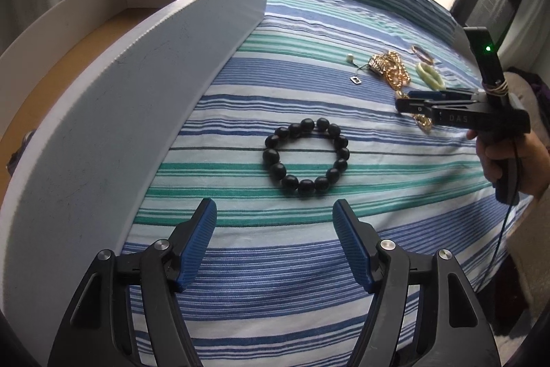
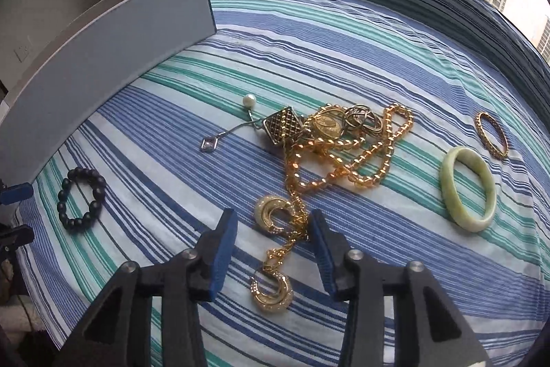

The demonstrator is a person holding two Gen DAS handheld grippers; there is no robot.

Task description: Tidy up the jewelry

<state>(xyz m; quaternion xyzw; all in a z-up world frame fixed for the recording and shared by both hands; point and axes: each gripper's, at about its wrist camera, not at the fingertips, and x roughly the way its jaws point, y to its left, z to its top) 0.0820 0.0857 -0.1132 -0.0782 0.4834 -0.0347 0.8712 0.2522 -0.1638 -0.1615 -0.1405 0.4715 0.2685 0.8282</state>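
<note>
Straddling gold chain (image 2: 292, 222), right gripper (image 2: 273, 234) open.

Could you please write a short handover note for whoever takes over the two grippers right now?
Left gripper: open and empty, just short of the black bead bracelet on the striped bedspread.
Right gripper: open, pads not pressing, straddling the gold chain beside a gold hoop earring; a second hoop lies nearer the camera.
Elsewhere: the tangled gold pile, pearl pin, green bangle and thin gold bangle all lie loose on the bed.
Box: what shows of its inside holds no jewelry.
Left to do: move every piece into the box.
</note>
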